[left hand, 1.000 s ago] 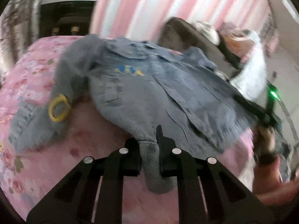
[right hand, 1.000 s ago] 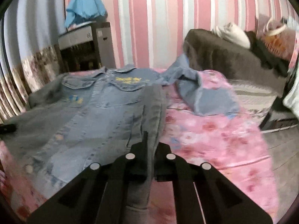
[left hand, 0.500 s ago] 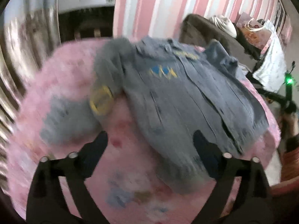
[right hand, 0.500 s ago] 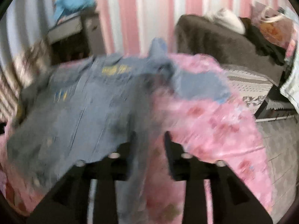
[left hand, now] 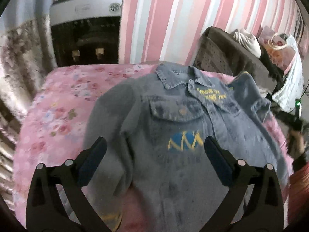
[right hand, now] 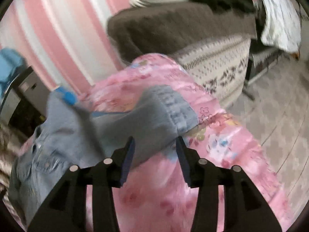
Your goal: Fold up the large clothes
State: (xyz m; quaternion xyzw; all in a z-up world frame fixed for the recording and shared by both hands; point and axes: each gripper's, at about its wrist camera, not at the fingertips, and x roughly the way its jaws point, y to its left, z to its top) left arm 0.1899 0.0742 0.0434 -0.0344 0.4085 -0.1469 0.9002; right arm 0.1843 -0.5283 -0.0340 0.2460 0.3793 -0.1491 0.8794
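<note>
A blue denim jacket (left hand: pixel 179 135) lies front up on the pink floral bed (left hand: pixel 63 104), collar toward the far wall, with a blue and yellow logo on its chest. My left gripper (left hand: pixel 154 150) is wide open and empty, above the jacket's chest and left shoulder. In the right wrist view the jacket's sleeve (right hand: pixel 154 114) lies spread across the bed with its cuff to the right. My right gripper (right hand: pixel 155 150) is open and empty, just in front of that sleeve near the cuff.
A black and silver cabinet (left hand: pixel 85 32) stands behind the bed against the striped pink wall. A brown sofa (right hand: pixel 179 25) with piled clothes sits to the right of the bed. Tiled floor (right hand: pixel 274 106) lies past the bed's right edge.
Both grippers let go of the jacket's hem and opened. The left moved up over the chest. The right swung right to the spread sleeve.
</note>
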